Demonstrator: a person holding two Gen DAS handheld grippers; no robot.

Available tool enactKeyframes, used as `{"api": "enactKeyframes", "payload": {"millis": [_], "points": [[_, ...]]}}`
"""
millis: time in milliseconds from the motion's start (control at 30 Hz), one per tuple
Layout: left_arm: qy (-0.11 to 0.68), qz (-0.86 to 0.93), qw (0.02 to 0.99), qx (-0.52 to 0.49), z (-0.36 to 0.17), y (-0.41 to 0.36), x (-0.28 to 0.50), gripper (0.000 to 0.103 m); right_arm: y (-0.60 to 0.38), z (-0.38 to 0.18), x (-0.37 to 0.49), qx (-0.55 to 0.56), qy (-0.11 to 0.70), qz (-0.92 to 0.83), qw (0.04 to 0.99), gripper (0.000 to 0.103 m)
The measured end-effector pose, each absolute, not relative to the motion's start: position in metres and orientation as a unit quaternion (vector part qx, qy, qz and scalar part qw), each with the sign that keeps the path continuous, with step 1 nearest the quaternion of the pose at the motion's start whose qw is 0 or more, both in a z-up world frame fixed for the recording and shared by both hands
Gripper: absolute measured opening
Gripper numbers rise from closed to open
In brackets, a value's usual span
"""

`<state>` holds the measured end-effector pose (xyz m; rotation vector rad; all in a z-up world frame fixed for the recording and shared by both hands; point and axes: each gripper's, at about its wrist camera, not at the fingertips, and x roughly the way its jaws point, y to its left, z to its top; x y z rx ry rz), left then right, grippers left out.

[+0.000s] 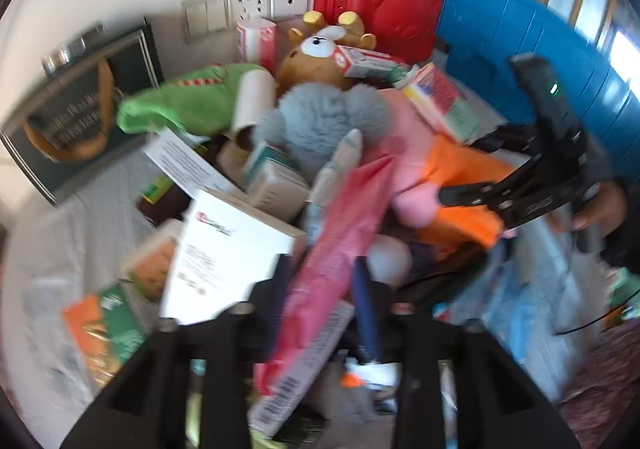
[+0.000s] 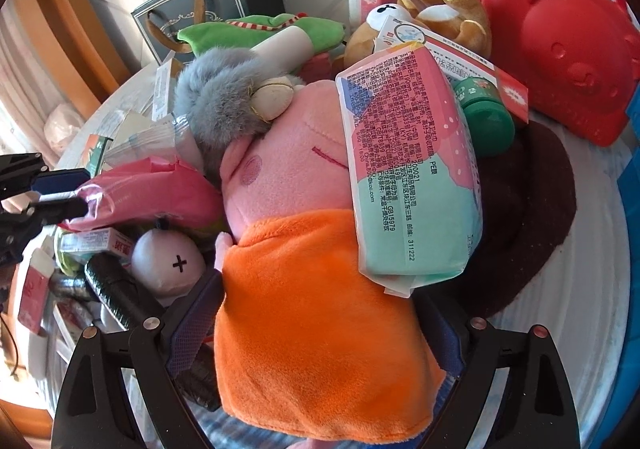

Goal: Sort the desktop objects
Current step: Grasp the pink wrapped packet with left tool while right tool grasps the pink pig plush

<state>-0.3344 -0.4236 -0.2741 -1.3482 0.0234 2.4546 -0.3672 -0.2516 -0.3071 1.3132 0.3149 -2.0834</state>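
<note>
My left gripper [image 1: 320, 289] is shut on a pink plastic packet [image 1: 324, 265] and holds it over the cluttered table; the same packet shows in the right wrist view [image 2: 144, 189], with the left fingers [image 2: 60, 205] on its end. My right gripper [image 2: 320, 313] is closed around the orange body of a pink pig plush [image 2: 316, 329], whose head [image 2: 280, 153] points away. In the left wrist view the right gripper [image 1: 460, 195] grips that plush [image 1: 460, 185]. A pink-and-mint wipes pack [image 2: 412, 177] lies across the plush.
The pile holds a grey fluffy toy [image 2: 220, 97], a green crocodile plush [image 1: 180, 101], a brown bear plush [image 1: 316, 57], several small boxes and a white box [image 1: 224, 253]. A red case [image 2: 560, 37], blue crate [image 1: 532, 61] and dark gift bag [image 1: 80, 109] stand behind.
</note>
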Motion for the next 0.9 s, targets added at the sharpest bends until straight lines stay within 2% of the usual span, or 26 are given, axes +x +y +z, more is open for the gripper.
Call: {"api": "enactKeyframes", "payload": {"millis": [67,133,233,500,600,667,767,900], "points": [[-0.015,0.859,0.195,-0.473,-0.272,-0.424,-0.333,0.088,-0.252,-0.307,-0.367,0.499,0.121,-0.795,0.324,0.092],[-0.021,0.859,0.204,-0.469,-0.270,-0.422,-0.331,0.096,-0.251,-0.307,-0.366,0.499,0.121,-0.795,0.324,0.092],[0.005,0.865,0.181,-0.467,-0.270,-0.418,-0.332,0.096,-0.250,-0.308,-0.367,0.499,0.119,-0.795,0.324,0.092],[0.010,0.848,0.191,-0.494,-0.290,-0.415,-0.337,0.096,-0.250,-0.305,-0.366,0.496,0.116,-0.796,0.327,0.092],[0.027,0.848,0.197,-0.492,-0.292,-0.406,-0.331,0.088,-0.248,-0.306,-0.367,0.497,0.114,-0.796,0.327,0.092],[0.045,0.851,0.189,-0.488,-0.293,-0.401,-0.328,0.073,-0.247,-0.307,-0.367,0.498,0.112,-0.795,0.327,0.092],[0.050,0.849,0.176,-0.495,-0.296,-0.402,-0.331,0.062,-0.247,-0.307,-0.367,0.499,0.111,-0.795,0.327,0.092],[0.076,0.849,0.149,-0.502,-0.304,-0.393,-0.338,0.060,-0.249,-0.307,-0.367,0.500,0.111,-0.794,0.327,0.092]]}}
